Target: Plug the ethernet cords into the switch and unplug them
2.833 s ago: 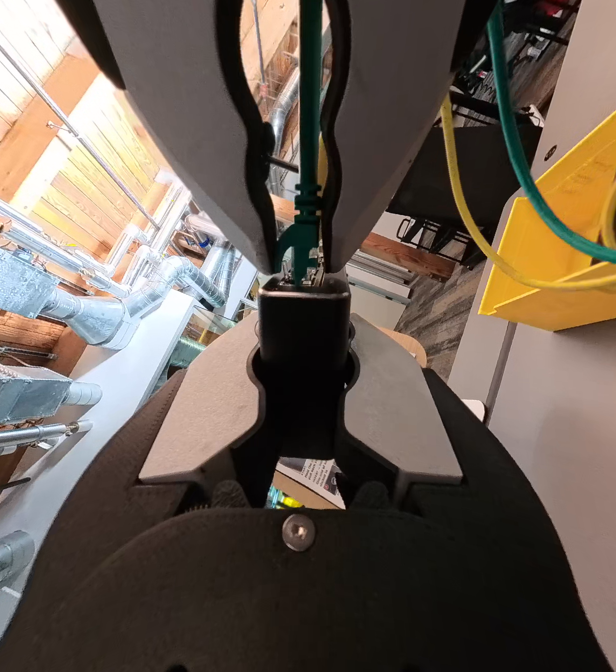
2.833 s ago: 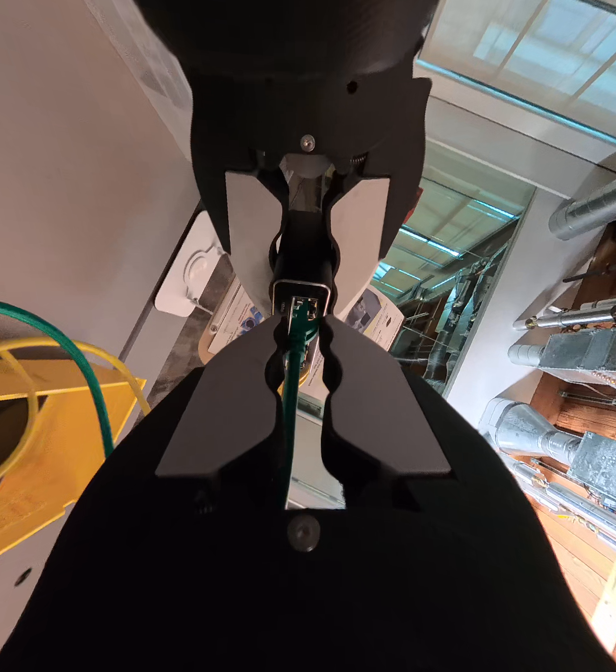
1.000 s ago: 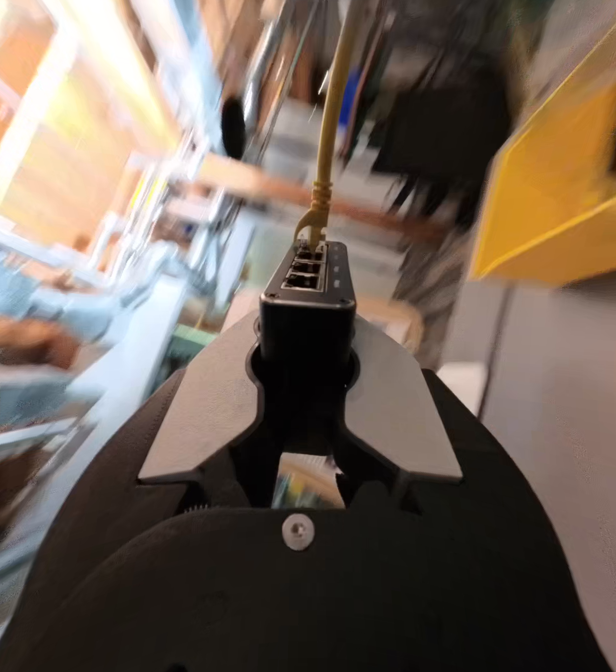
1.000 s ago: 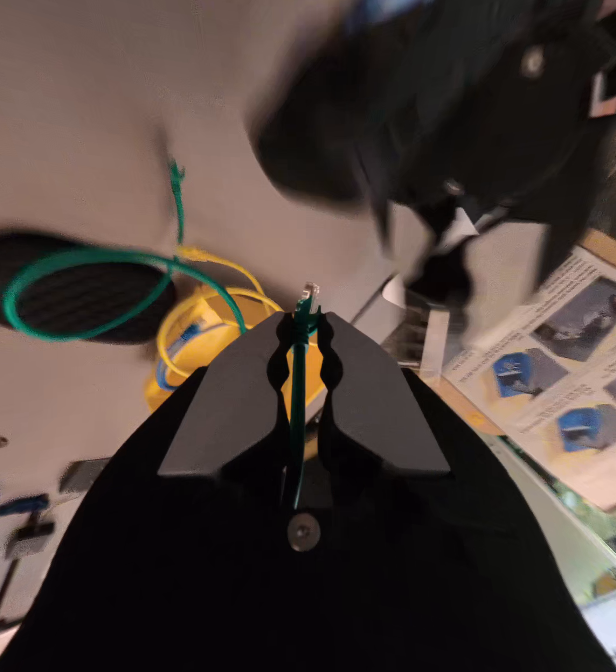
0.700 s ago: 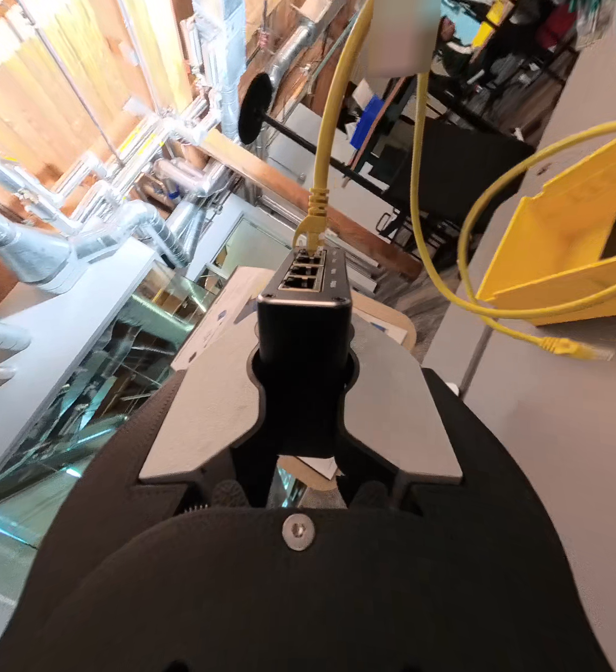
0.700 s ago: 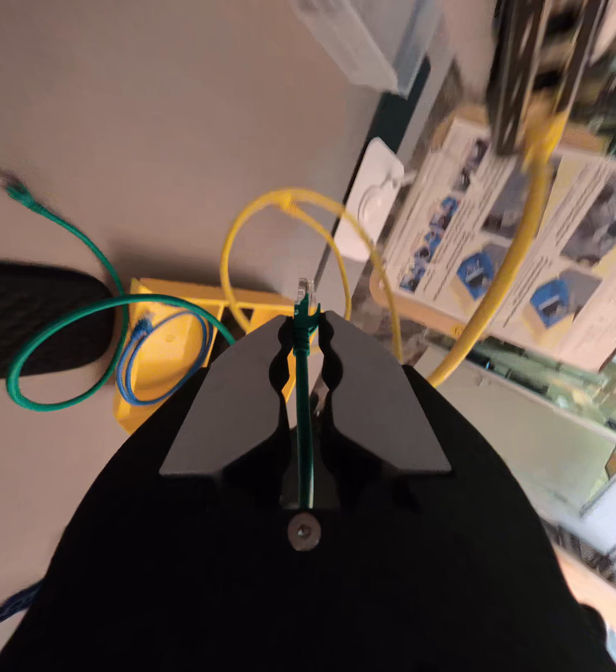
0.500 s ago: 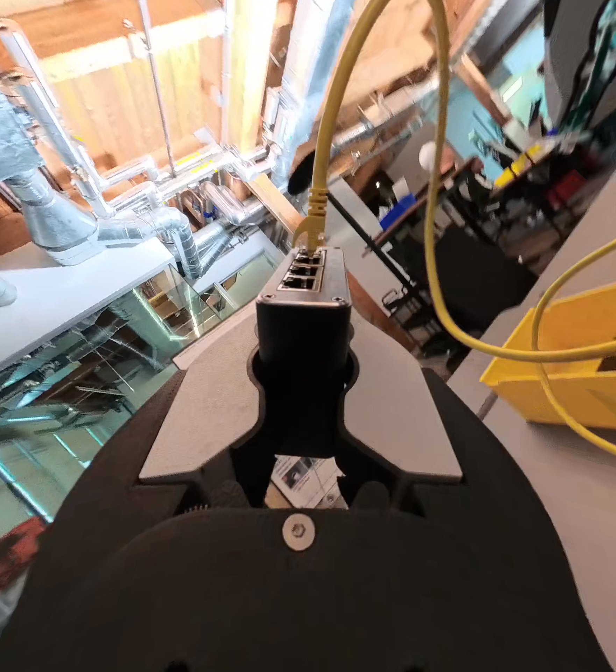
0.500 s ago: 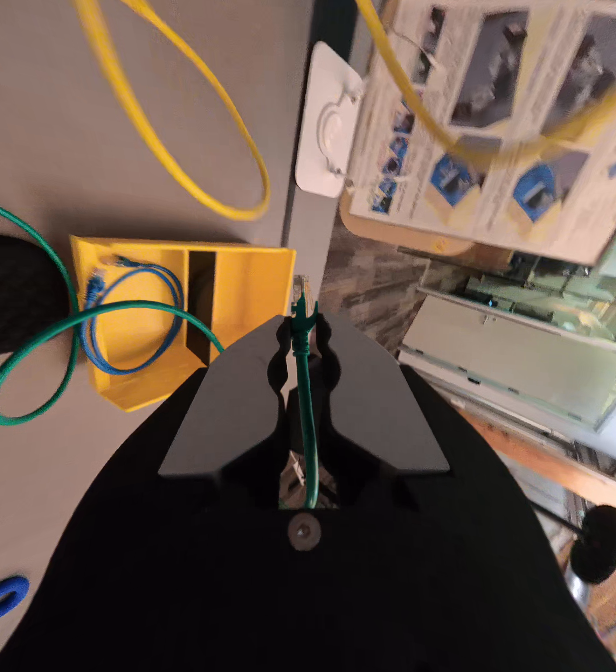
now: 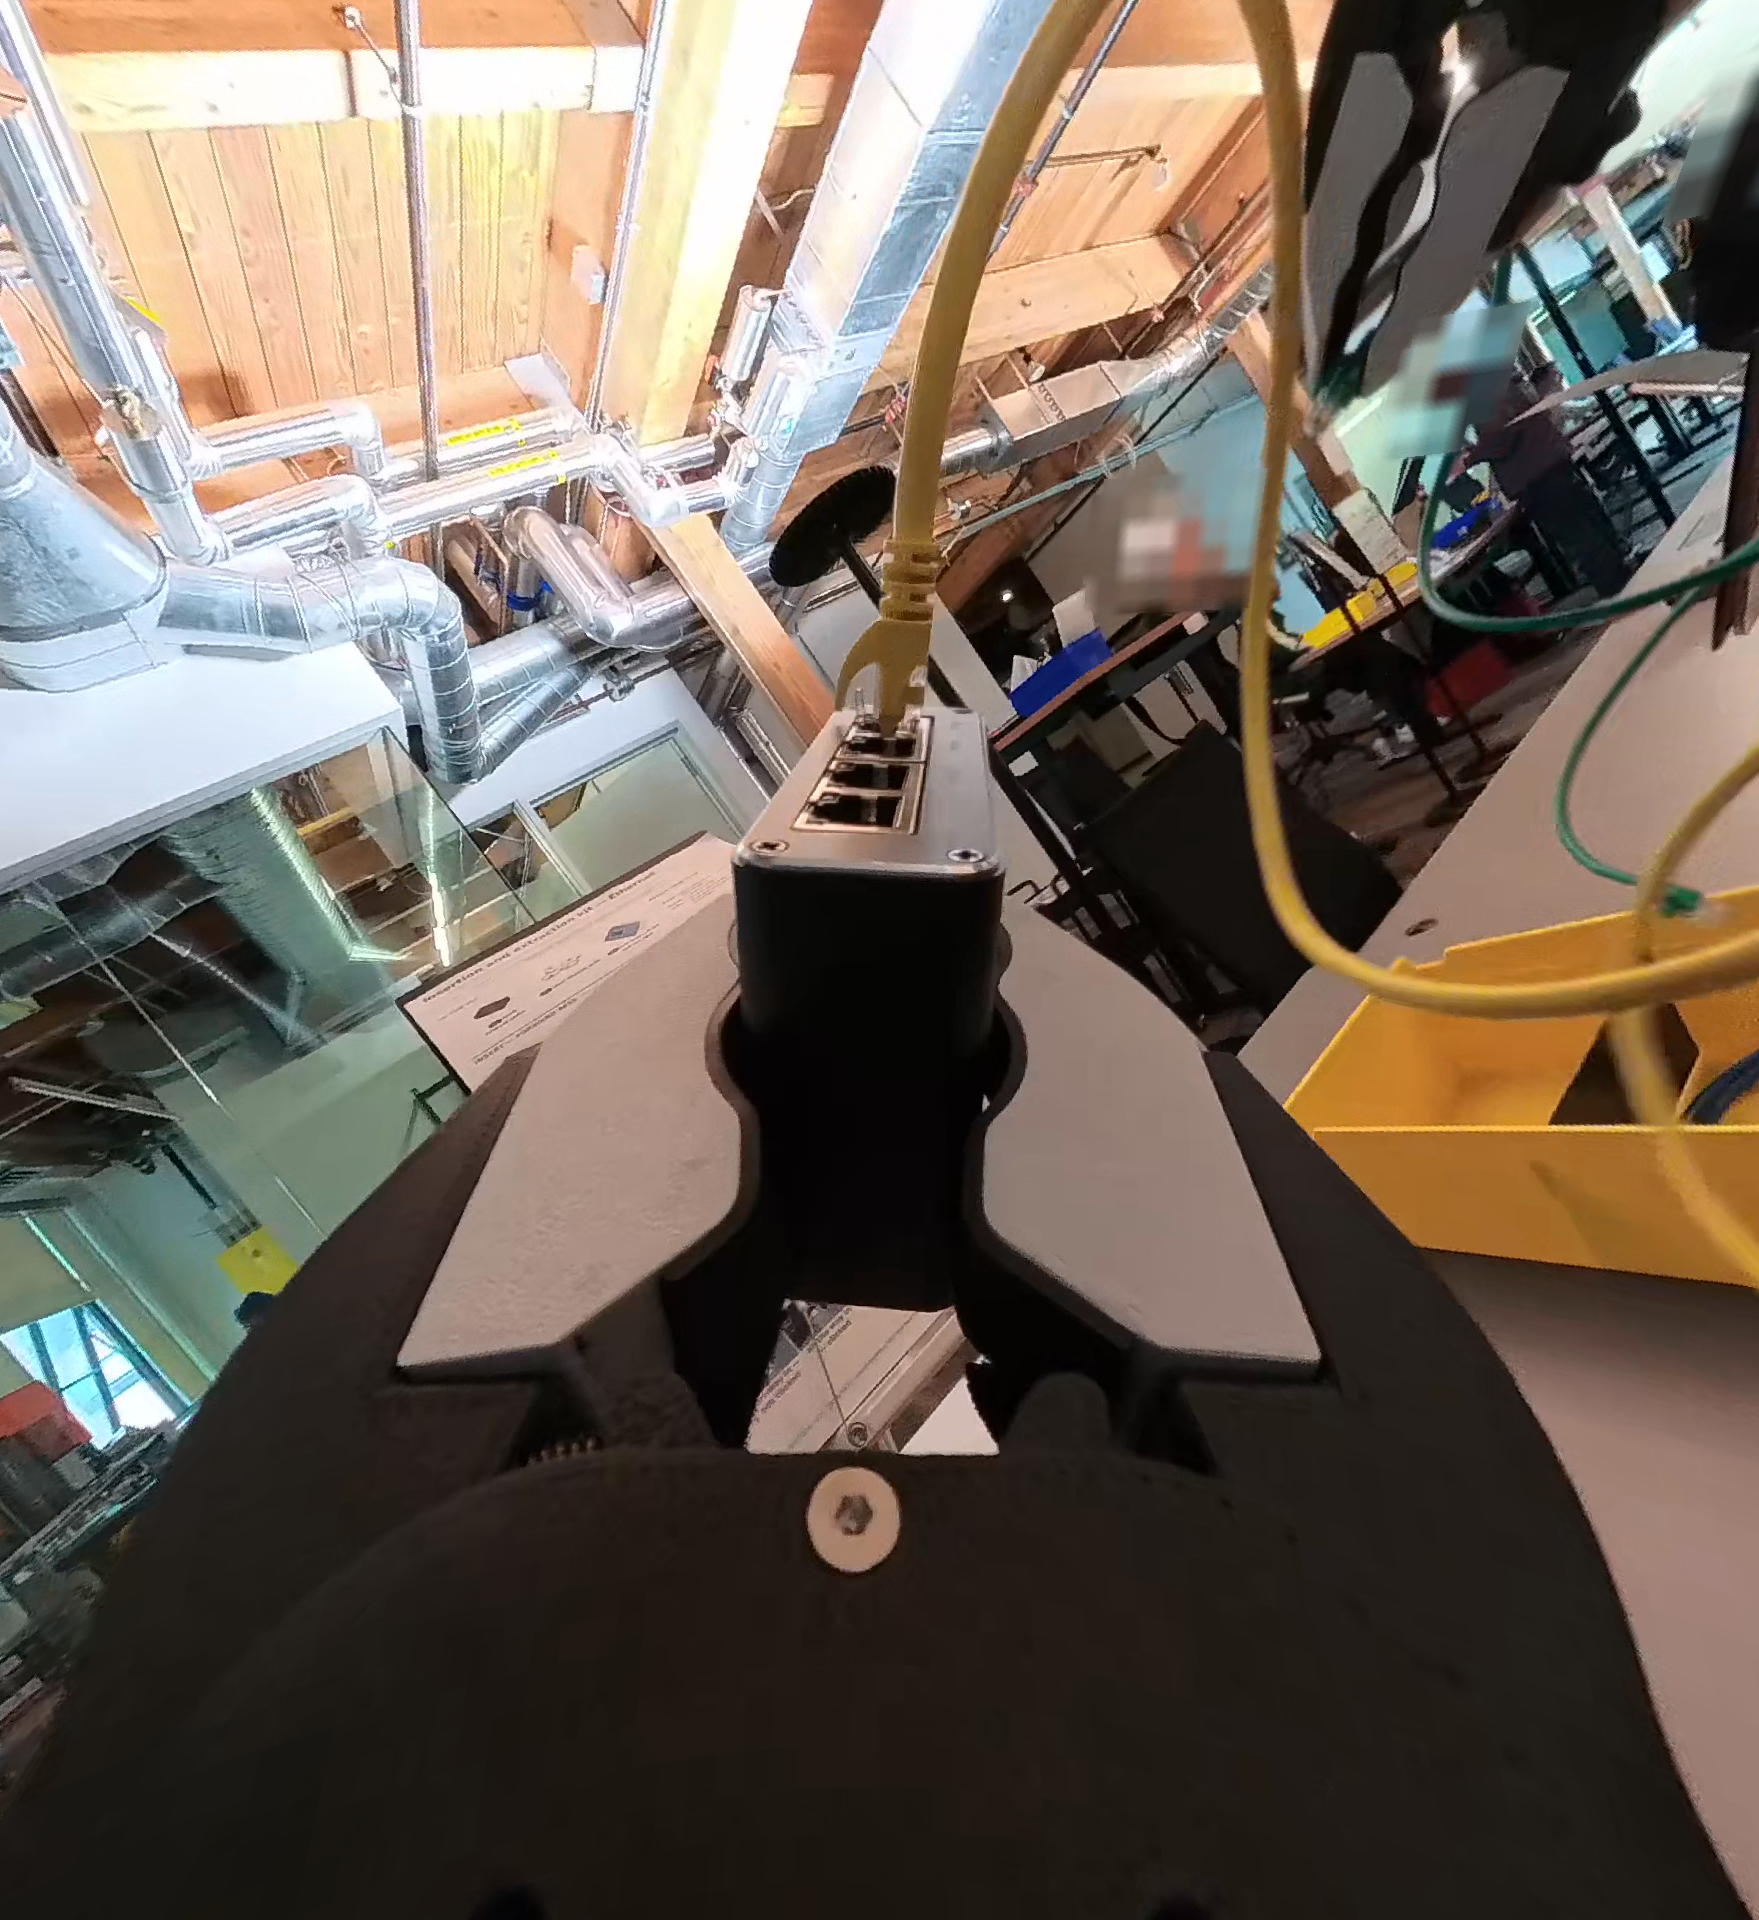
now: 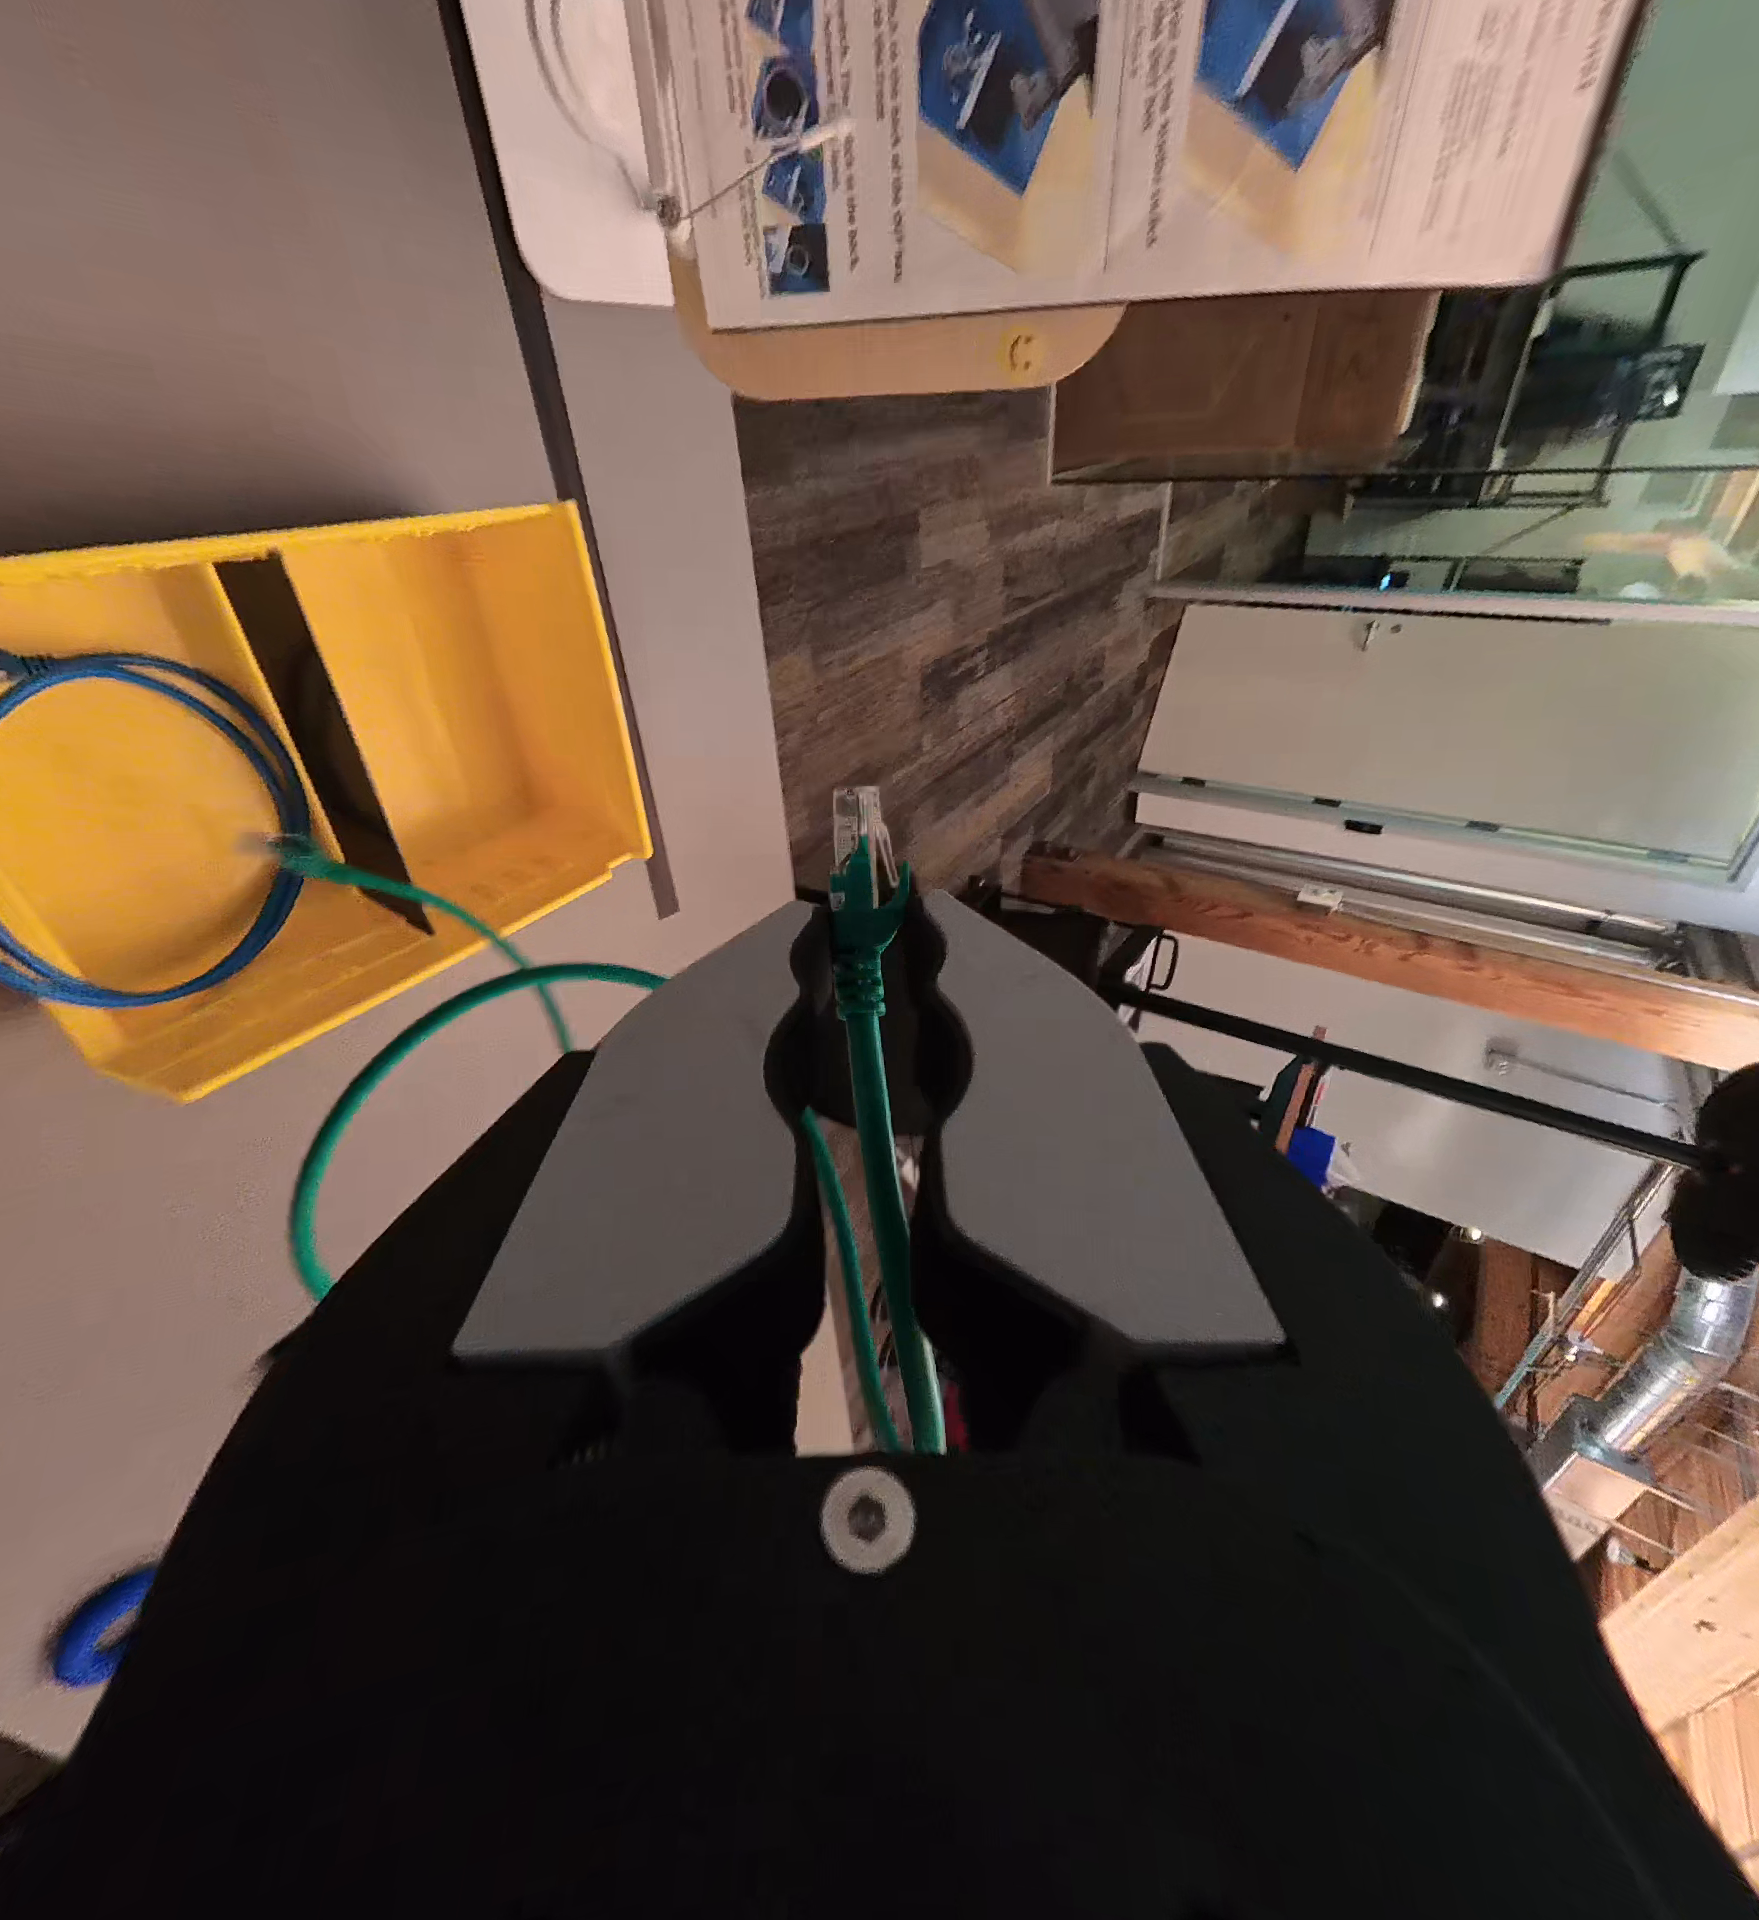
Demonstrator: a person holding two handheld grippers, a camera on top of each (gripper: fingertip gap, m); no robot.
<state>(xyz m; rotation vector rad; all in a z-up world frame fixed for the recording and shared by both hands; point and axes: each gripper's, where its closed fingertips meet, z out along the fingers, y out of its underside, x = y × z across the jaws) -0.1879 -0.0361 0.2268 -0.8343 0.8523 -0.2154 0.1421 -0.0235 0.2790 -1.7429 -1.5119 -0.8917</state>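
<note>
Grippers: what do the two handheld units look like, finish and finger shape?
Both match: a broad matte black body with one silver hex screw at centre, and two flat grey fingers with wavy, scalloped black inner edges. Left gripper, right gripper. No markings or gripper wiring visible; no sleeves or hands in view.

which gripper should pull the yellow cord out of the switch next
Probably the right gripper, though it must first drop the green cord it's shut on. The left gripper is clamped on the switch, bracing it while the yellow cord is plugged in.
</note>
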